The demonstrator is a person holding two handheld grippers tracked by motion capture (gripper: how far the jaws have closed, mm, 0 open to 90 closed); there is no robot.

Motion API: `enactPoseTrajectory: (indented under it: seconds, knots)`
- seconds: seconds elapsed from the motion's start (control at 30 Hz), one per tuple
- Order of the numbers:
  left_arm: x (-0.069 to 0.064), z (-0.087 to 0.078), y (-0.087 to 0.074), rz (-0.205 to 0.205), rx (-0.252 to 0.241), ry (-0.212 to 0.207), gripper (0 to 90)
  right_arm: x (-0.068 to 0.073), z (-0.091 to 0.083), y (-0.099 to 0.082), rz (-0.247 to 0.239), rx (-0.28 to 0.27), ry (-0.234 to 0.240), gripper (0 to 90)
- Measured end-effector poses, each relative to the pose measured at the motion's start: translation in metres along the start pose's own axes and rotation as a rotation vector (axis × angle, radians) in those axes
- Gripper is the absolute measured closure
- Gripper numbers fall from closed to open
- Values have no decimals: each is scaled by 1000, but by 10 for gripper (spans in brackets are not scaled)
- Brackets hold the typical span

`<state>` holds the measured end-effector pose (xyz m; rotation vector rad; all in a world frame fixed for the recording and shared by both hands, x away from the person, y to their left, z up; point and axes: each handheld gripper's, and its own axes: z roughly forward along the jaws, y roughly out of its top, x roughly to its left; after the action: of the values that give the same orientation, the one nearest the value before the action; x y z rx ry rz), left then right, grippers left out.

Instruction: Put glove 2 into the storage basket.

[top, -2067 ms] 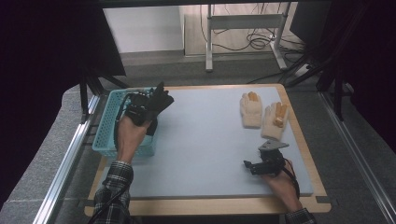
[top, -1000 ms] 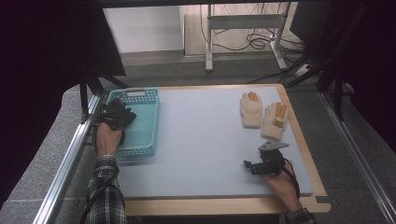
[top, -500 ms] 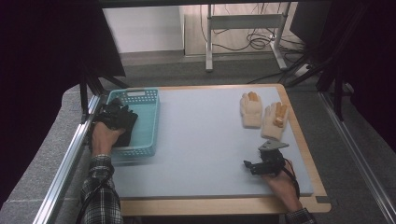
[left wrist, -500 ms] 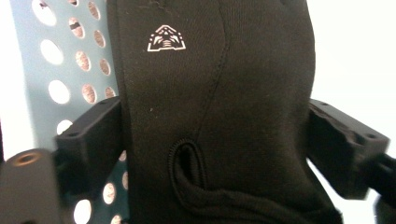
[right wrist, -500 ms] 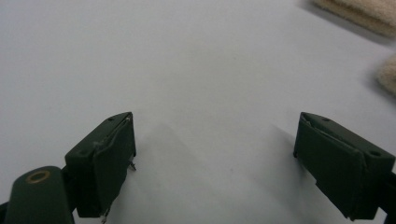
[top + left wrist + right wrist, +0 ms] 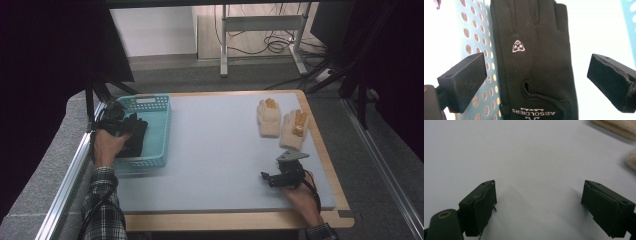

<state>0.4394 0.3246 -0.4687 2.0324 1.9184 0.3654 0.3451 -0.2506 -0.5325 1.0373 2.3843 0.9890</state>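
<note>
Right claw (image 6: 267, 176): near the desk's front right part, resting low on the mat, its jaws standing well apart over bare mat with nothing between them; the right gripper view shows smooth open surface ahead.
Grey mat (image 6: 215, 150): covers most of the light wooden desk (image 6: 235, 220), leaving a wooden border along the front and right edges; the broad middle stretch between the two claws lies open.
Left claw (image 6: 116, 122): at the desk's left edge, over the basket; its jaws have just been opening and now stand wide apart, the glove lying between them untouched by the pads.
Black fabric glove with a small white emblem (image 6: 534, 62): lying flat inside the basket, on its perforated floor, toward the basket's left wall.
Shallow turquoise plastic basket with perforated walls (image 6: 152, 107): sits at the mat's left edge, just beside the metal rail along the desk's side.
Pair of cream knitted gloves with orange fingertips (image 6: 281, 120): far right on the mat, side by side, close to the right edge and well apart from the basket.
</note>
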Motion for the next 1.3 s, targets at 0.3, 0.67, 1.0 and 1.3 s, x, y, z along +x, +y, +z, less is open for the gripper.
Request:
enactPoseTrajectory:
  seconds: [0.3,0.67,1.0,1.3]
  knots:
    - [-7,-15,-12,11,-148,-148,35,0,0,0,-1,0,0,123]
    - [-47,-38,-27,167,-278,-206,14,0,0,0,-1,1,-1,123]
    - [-91,-49,-42,289,-345,-245,12,0,0,0,-2,0,0,123]
    - [-138,-50,-63,404,-390,-312,10,0,0,0,3,0,0,123]
